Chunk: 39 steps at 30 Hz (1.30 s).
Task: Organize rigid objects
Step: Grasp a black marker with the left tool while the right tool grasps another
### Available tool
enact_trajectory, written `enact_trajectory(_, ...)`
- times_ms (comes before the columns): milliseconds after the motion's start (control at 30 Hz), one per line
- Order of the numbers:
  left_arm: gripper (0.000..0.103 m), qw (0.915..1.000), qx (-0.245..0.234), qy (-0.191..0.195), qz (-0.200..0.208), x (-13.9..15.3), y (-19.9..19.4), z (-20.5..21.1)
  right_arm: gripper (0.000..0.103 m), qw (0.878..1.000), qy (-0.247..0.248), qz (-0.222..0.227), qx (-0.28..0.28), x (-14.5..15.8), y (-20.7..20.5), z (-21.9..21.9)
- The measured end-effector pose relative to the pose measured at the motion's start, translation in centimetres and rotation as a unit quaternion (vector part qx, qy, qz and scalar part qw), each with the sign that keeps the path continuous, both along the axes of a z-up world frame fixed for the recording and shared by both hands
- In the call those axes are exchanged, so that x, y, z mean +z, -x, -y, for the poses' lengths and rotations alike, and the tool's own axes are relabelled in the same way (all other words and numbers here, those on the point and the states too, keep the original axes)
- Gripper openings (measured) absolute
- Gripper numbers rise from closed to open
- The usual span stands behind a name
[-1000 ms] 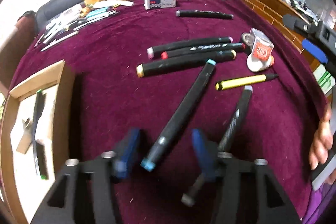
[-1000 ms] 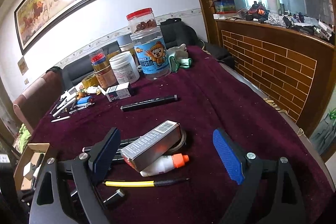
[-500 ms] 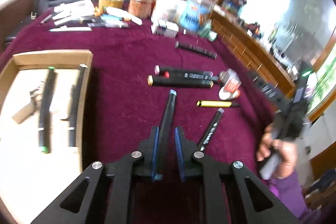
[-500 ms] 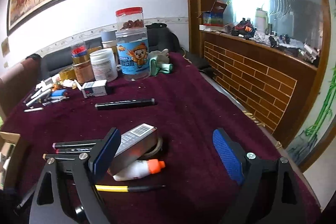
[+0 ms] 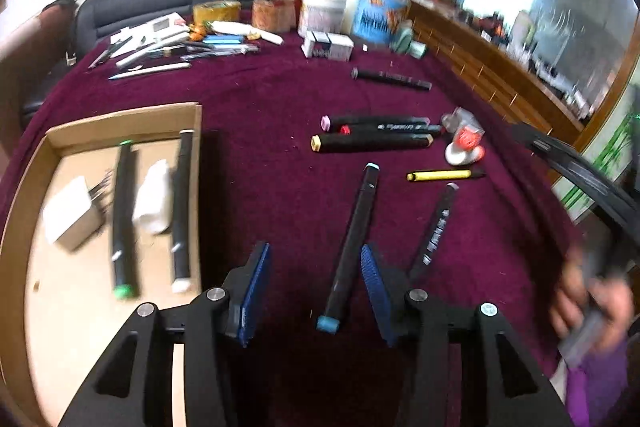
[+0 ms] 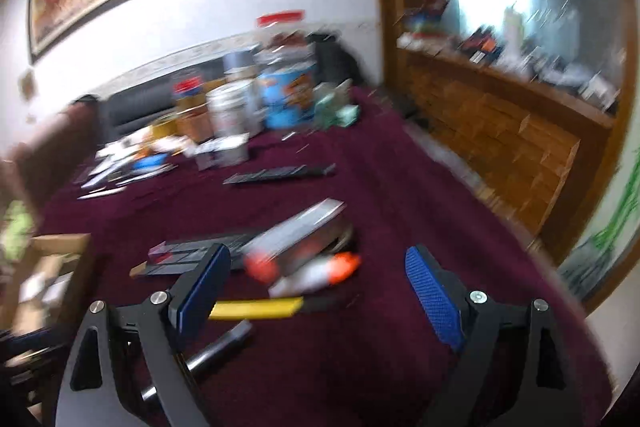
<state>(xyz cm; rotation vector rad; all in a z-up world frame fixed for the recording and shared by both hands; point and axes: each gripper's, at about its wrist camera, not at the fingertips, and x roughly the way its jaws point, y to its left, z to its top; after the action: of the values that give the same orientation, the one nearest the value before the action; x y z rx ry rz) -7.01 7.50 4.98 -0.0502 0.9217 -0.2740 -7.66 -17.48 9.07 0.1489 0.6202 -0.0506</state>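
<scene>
On the maroon cloth, a black marker with blue caps (image 5: pixel 352 239) lies between the jaws of my left gripper (image 5: pixel 313 249), close to the right pad. The jaws are opening and neither pad presses on it. A second black marker (image 5: pixel 438 223) lies just right of it. The cardboard box (image 5: pixel 120 119) to the left holds a green-capped marker (image 5: pixel 122 211) and a white-capped one (image 5: pixel 182 203). My right gripper (image 6: pixel 316 259) stands wide open with nothing gripped. Beyond its pads lie a silver carton (image 6: pixel 300 231), an orange-capped glue bottle (image 6: pixel 320 273) and a yellow pen (image 6: pixel 256 309).
Three black markers (image 5: pixel 372 139) lie side by side mid-table, and one more (image 5: pixel 390 79) farther back. Jars and tubs (image 5: pixel 340 7) crowd the far edge, with loose pens (image 5: pixel 160 47) at the far left. A hand (image 5: pixel 588 295) holds the other gripper at the right edge.
My left gripper closed on the blue-capped marker, then opened again; the marker now lies loose between the jaws. The left view has shifted toward the cardboard box. The right view has swung and blurred.
</scene>
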Motion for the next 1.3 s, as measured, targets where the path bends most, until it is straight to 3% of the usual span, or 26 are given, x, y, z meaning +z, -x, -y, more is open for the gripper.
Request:
enact_trajectory(167,0.05,0.9953,-0.028,-0.086,-0.036,-3.1,-2.9,4.6,0.089,0.995,-0.046,-0.075,0.056,-1.7,1.3,-1.8)
enact_trajectory(200,0.036,0.9939,-0.029,-0.104,-0.023,-3.0,-2.7,5.2,0.089,0.994,-0.045,-0.081,0.061,-2.0,1.2,-2.3)
enact_trajectory(267,0.015,0.9954,-0.041,-0.076,-0.042,-2.7,-2.4,5.2,0.089,0.993,-0.04,-0.089,0.069,-2.3,1.1,-3.2)
enact_trajectory(400,0.014,0.9987,-0.031,-0.024,-0.033,-1.5,-0.6,2.7,0.089,0.989,-0.055,-0.099,0.094,-2.8,0.6,-4.9)
enact_trajectory(533,0.014,0.9989,-0.024,0.037,-0.013,0.7,1.8,0.1,0.076,0.986,-0.049,-0.117,0.105,-3.8,0.0,-6.4)
enact_trajectory(700,0.015,0.9945,-0.009,0.103,0.017,2.8,4.7,-3.1,0.07,0.982,-0.029,-0.153,0.107,-5.7,-1.0,-8.4)
enact_trajectory(767,0.015,0.9932,-0.002,0.112,0.03,3.3,5.5,-3.9,0.07,0.981,-0.015,-0.161,0.11,-6.4,-1.3,-9.4)
enact_trajectory(867,0.015,0.9925,0.001,0.115,0.043,3.2,5.5,-4.3,0.069,0.979,0.057,-0.163,0.108,-7.2,-1.4,-11.8)
enact_trajectory(933,0.015,0.9931,0.008,0.11,0.041,3.1,5.1,-4.6,0.055,0.978,0.071,-0.16,0.114,-7.1,-1.4,-12.7)
enact_trajectory(967,0.015,0.9932,0.014,0.11,0.036,3.0,4.9,-4.9,0.054,0.977,0.076,-0.161,0.114,-7.1,-1.4,-12.8)
enact_trajectory(1033,0.015,0.9927,0.028,0.111,0.038,3.0,5.3,-5.7,0.031,0.975,0.075,-0.166,0.125,-6.9,-1.3,-13.1)
enact_trajectory(1100,0.015,0.9914,0.044,0.115,0.045,3.1,5.8,-6.9,0.015,0.973,0.066,-0.173,0.136,-6.7,-1.2,-13.0)
enact_trajectory(1167,0.015,0.9888,0.064,0.127,0.045,3.0,6.1,-8.6,0.014,0.972,0.037,-0.18,0.145,-6.5,-1.0,-12.4)
enact_trajectory(1300,0.015,0.9824,0.1,0.152,0.042,2.6,6.9,-12.0,0.014,0.967,-0.072,-0.169,0.178,-6.0,-0.3,-10.6)
